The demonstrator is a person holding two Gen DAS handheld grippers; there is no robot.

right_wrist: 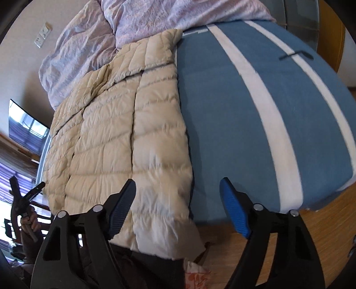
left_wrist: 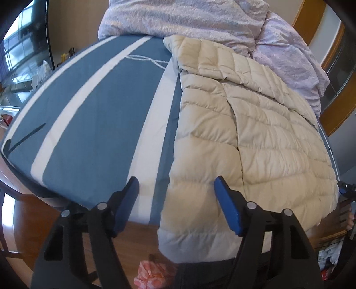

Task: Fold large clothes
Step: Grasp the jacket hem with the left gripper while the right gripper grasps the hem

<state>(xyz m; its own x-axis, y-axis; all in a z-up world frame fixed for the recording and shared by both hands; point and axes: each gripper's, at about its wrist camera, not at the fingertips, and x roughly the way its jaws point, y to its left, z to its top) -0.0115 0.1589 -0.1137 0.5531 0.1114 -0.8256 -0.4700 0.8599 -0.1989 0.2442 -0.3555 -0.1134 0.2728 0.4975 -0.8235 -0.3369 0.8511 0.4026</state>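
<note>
A cream quilted down jacket (left_wrist: 251,142) lies flat on a bed with a blue and white striped sheet (left_wrist: 93,124). Its hem hangs over the near bed edge. My left gripper (left_wrist: 176,184) is open and empty, hovering above the jacket's hem near its left edge. The jacket (right_wrist: 124,137) also fills the left of the right wrist view, on the striped sheet (right_wrist: 233,115). My right gripper (right_wrist: 178,185) is open and empty above the jacket's right edge at the hem. The other gripper (right_wrist: 33,191) shows at the far left there.
A crumpled lilac duvet (left_wrist: 200,20) is piled at the head of the bed, also in the right wrist view (right_wrist: 138,20). A wooden floor (right_wrist: 289,233) lies below the bed edge. An orange patterned cloth (left_wrist: 151,275) lies on the floor. A white cord (left_wrist: 146,60) lies on the sheet.
</note>
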